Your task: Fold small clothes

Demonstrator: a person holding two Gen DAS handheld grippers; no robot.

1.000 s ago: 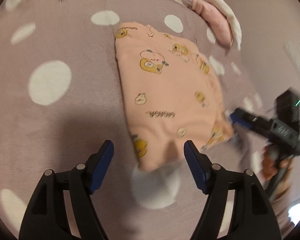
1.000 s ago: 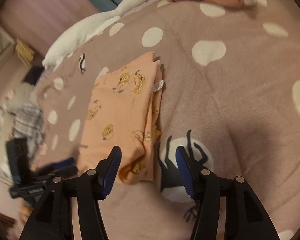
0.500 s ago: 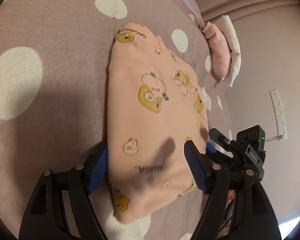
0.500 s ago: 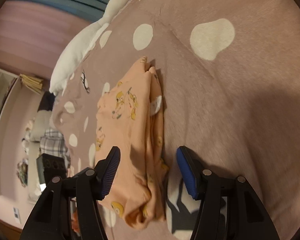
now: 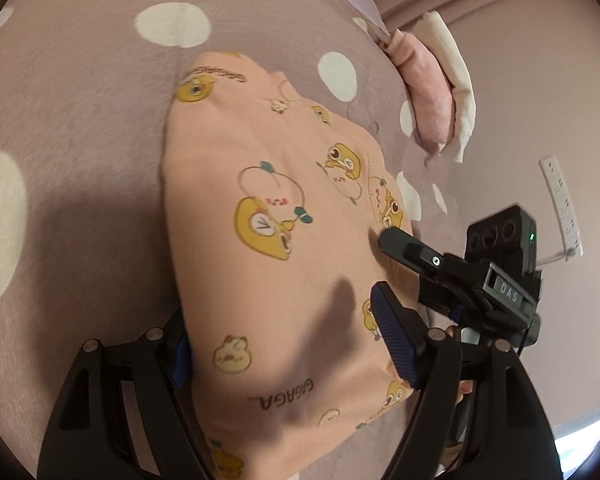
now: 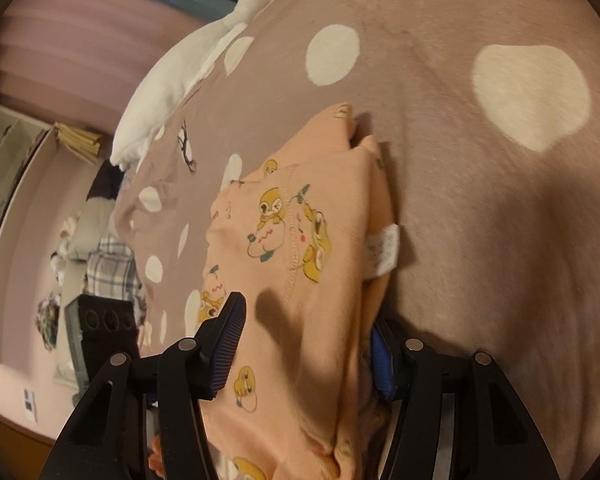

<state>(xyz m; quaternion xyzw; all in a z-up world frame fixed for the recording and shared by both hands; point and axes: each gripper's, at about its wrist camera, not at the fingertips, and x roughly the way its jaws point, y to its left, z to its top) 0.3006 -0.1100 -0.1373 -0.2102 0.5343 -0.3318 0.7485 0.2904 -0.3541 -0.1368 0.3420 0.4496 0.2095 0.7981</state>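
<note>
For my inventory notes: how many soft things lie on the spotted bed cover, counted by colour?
Peach: 1, the folded printed garment
Pink: 1, a rolled cloth
White: 2, a plush goose and a cloth beside the pink one
Total: 4

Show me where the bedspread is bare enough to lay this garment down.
Bare bedspread spreads wide beside the garment on its label side. Another free stretch lies along its opposite edge. Crowded: the plush goose and the pink bundle at the far corners.
</note>
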